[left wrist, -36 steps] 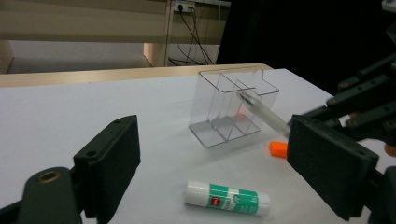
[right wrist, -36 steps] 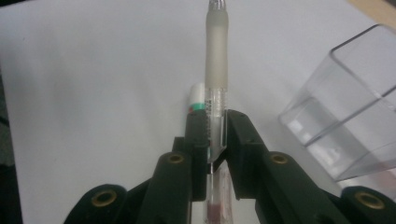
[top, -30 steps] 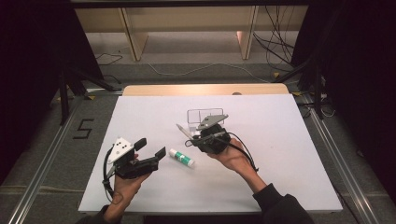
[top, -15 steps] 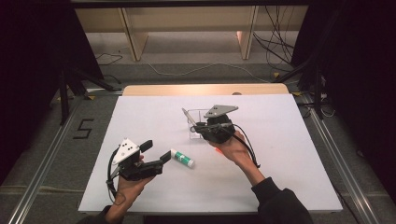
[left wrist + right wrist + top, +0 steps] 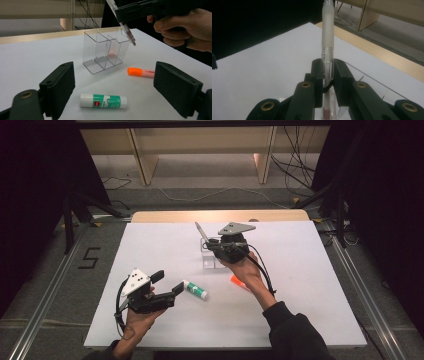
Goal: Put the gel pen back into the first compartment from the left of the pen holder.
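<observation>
1. The glue stick (image 5: pixel 103 101) carries a green-and-white label with a small red logo; its print is too small to read. The orange highlighter (image 5: pixel 141 72) has red lettering on its pale barrel, possibly a brand name, but blurred.
2. On the floor at 9 o'clock from the counter (image 5: pixel 310 285) a dark mark (image 5: pixel 89 257) reads like a "5".
3. The right tongs (image 5: pixel 327 75) are clamped on a clear pen (image 5: pixel 328 45), gripping it near its ribbed section.
4. In the high view the pen (image 5: pixel 201 232) sticks out of those tongs (image 5: pixel 212 243) toward 11 o'clock, tilted, its lower tip over the clear organiser (image 5: pixel 212 255).
5. In the left gripper view the pen tip hangs at the organiser's (image 5: pixel 105 50) right-hand compartment rim; whether it touches I cannot tell.
6. The left tongs (image 5: pixel 167 285) stand wide apart, holding nothing; the glue stick (image 5: pixel 195 290) lies just beside them at 3 o'clock.
</observation>
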